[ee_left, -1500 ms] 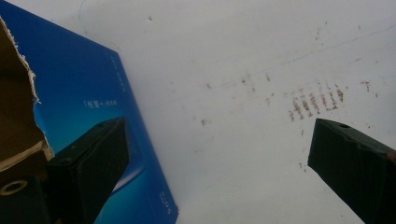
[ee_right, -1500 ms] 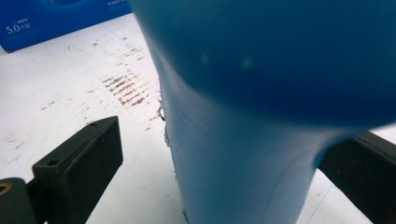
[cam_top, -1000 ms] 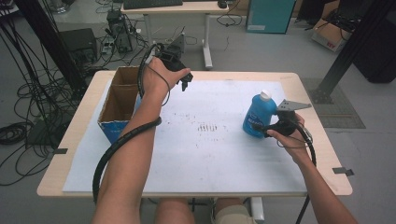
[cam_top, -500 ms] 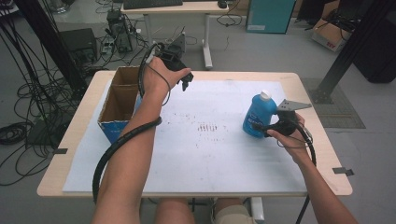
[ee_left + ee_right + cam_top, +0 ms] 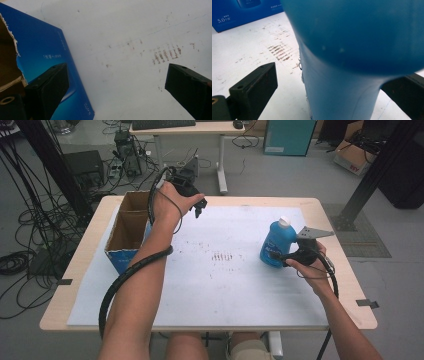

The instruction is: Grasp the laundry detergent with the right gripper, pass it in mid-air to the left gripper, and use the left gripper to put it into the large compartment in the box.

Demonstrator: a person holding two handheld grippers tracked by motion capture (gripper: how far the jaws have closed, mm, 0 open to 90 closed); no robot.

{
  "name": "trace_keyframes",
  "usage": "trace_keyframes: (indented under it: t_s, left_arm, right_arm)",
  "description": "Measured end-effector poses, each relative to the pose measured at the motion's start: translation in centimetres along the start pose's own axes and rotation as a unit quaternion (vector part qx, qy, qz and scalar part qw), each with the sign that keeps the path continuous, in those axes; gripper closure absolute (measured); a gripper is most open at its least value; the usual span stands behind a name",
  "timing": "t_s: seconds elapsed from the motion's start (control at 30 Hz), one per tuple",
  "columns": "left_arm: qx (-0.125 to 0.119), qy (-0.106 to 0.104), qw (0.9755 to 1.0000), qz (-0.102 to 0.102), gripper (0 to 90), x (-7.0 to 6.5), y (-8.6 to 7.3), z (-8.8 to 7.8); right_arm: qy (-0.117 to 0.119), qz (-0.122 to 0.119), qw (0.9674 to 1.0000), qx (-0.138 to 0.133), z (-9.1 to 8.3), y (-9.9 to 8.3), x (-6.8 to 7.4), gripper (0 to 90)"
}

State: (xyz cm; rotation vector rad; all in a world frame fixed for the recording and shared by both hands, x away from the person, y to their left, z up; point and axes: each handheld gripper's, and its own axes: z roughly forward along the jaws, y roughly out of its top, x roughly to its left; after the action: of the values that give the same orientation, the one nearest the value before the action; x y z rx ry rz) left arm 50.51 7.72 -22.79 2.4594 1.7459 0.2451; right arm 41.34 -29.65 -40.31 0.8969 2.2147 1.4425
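The blue bottle [image 5: 276, 244] stands on the right of the table [image 5: 215, 325] between the right gripper's [image 5: 280, 256] spread jaws, while the left gripper [image 5: 199, 209], jaws spread wide, hangs by the box [image 5: 125, 237] far left.

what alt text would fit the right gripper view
A blue plastic bottle looms close between the right gripper's two black jaws, which stand open on either side of its narrower part, the left one clear of it. Behind lie a white table sheet with brown smudges and a blue cardboard box.

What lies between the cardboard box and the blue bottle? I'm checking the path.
Bare white sheet with brown scuff marks, seen in the high view.
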Motion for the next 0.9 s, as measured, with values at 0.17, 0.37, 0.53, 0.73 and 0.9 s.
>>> trace_keyframes:
  t_s: [0.17,0.37,0.53,0.73,0.9]
  left_arm:
    - [0.001,0.001,1.0,0.004,5.9,-0.05,-0.06,0.17]
    - [-0.002,0.002,1.0,0.005,5.9,-0.14,0.0,0.01]
    - [-0.003,-0.003,1.0,0.005,5.9,-0.25,0.07,-0.07]
    - [-0.002,-0.003,0.9999,0.012,5.9,-0.52,0.12,0.0]
    - [-0.002,-0.001,0.9999,0.012,5.9,-0.52,0.13,-0.06]
  right_arm:
    - [0.0,0.001,1.0,0.001,-0.02,-0.04,-0.05,1.7]
    - [0.002,0.0,1.0,-0.001,0.06,-0.06,-0.14,1.7]
    - [0.001,0.003,1.0,-0.002,0.04,-0.08,-0.15,1.7]
    - [0.002,0.003,1.0,-0.001,0.04,-0.12,-0.26,1.7]
    - [0.003,0.002,1.0,-0.002,0.02,-0.1,-0.29,1.8]
